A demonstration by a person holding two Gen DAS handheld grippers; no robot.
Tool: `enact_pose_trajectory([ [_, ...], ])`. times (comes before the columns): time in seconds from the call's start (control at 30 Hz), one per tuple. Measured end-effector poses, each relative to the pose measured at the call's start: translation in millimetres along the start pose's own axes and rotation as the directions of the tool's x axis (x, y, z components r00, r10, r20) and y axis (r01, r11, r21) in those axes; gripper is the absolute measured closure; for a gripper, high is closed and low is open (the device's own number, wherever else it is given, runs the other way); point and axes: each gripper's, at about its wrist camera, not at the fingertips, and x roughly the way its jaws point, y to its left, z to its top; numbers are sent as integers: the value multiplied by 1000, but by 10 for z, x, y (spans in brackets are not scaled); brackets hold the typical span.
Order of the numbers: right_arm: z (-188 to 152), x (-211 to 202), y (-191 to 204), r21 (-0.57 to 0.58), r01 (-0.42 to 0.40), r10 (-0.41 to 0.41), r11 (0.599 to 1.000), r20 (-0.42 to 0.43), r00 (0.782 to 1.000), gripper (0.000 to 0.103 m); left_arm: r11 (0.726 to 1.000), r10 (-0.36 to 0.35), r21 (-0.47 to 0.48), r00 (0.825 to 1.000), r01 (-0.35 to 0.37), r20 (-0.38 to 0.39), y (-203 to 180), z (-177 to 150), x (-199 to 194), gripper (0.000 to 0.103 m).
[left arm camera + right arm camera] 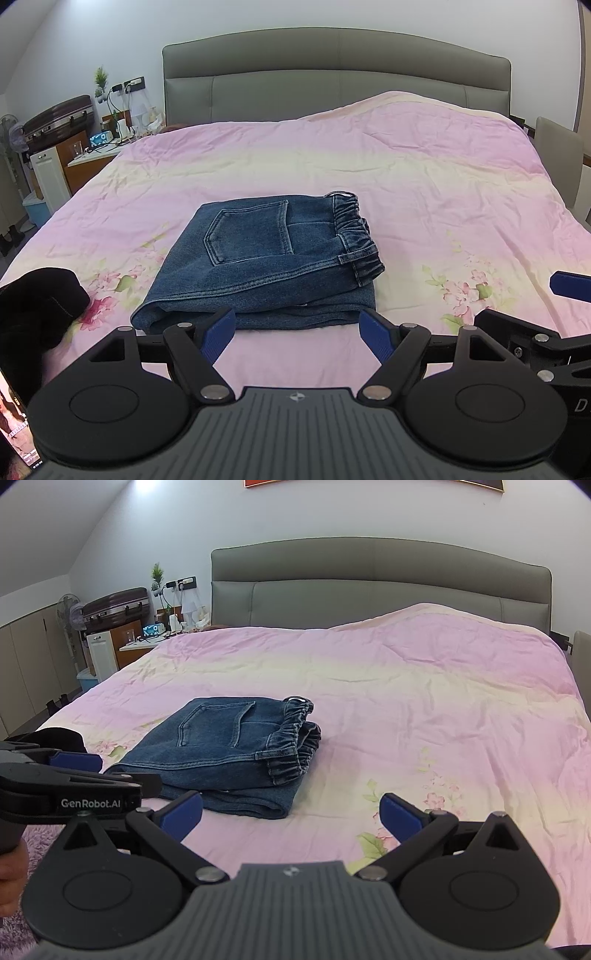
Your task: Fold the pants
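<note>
The folded pants [266, 258] lie on the bed [424, 177] straight ahead of the left hand-held gripper [297, 332], nearer it than the right hand-held gripper [291, 812], both spread wide and empty, waistband rightward.

Folded pants [266, 262] mid-bed [406, 177], headboard [332, 85] behind.

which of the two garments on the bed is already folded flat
The blue jeans at mid-bed, stacked in flat layers with the back pocket up; the black garment at the left edge is a bunched heap.
</note>
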Motion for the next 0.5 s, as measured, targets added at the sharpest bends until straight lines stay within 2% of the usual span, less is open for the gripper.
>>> enact_pose_trajectory([
  [0.5, 9, -21, 13, -9, 4, -4, 1000, 9, 1000, 5, 1000, 6, 1, 1000, -6, 5, 6, 6, -40, 14],
])
